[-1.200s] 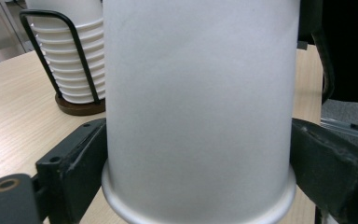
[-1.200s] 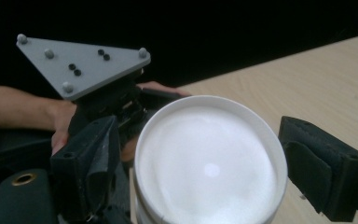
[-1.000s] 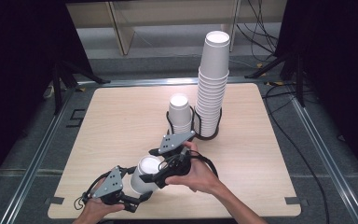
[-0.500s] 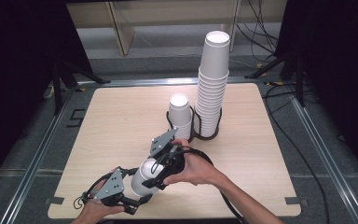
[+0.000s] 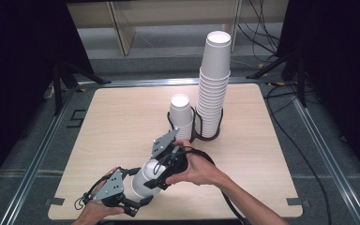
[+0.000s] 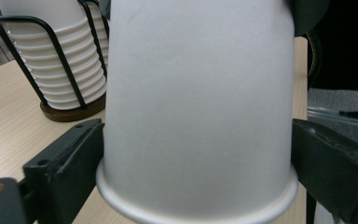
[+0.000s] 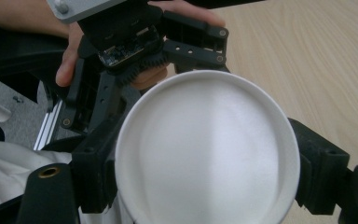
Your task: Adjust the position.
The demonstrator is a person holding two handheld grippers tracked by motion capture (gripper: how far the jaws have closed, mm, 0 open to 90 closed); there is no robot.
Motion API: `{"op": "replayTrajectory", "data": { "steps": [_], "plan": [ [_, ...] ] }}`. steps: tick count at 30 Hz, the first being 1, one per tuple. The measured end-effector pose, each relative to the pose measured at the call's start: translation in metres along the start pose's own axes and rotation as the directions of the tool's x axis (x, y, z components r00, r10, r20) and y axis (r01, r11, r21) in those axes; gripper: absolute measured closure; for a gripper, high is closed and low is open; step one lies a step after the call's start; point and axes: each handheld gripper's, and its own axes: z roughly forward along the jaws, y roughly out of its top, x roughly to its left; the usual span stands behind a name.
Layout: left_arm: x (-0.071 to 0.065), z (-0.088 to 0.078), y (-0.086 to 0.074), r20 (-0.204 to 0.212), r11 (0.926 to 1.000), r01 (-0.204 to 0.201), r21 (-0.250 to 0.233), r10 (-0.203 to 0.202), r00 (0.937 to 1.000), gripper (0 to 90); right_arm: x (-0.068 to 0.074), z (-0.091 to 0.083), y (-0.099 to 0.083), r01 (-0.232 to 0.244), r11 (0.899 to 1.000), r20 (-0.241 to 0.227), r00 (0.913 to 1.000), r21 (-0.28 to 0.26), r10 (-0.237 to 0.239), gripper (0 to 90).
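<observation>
A white paper cup lies on its side in the air over the table's near edge, between both grippers. My right gripper comes in from the right and is shut on it; in the right gripper view its jaws press both sides of the cup's round end. My left gripper sits at the lower left. In the left gripper view the cup's rolled rim stands between its jaws, which have just been opening and flank the rim without squeezing it.
A black wire holder at the table's middle carries a tall stack of white cups and a short stack beside it. The light wooden table has a metal frame around it. Cables trail from both grippers.
My right gripper has moved down and left onto the cup and now clasps it. The left hand has stayed where it was.
</observation>
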Motion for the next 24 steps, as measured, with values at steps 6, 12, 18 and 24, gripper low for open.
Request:
{"op": "replayTrajectory", "data": {
  "steps": [6,12,18,24],
  "plan": [
    [0.006,-0.006,0.001,-0.027,0.9997,0.023,0.001,-0.023,0.9994,10.4,-0.003,-0.020,-0.011,-0.085,0.993,0.029,0.9957,-0.085,0.087,24.1],
    [0.010,-0.006,0.001,-0.037,0.9944,0.088,-0.059,-0.090,0.9952,14.7,-0.011,-0.042,-0.021,-0.070,0.970,0.064,0.9942,-0.234,0.087,24.1],
    [0.012,-0.010,0.003,-0.059,0.9876,0.130,-0.088,-0.136,0.9890,14.7,-0.016,-0.049,-0.034,-0.105,0.925,0.063,0.9885,-0.365,0.137,24.1],
    [0.014,-0.009,0.003,-0.061,0.9820,0.148,-0.117,-0.156,0.9859,14.6,-0.018,-0.043,-0.039,-0.126,0.915,0.051,0.9862,-0.384,0.157,24.1]
  ]
}}
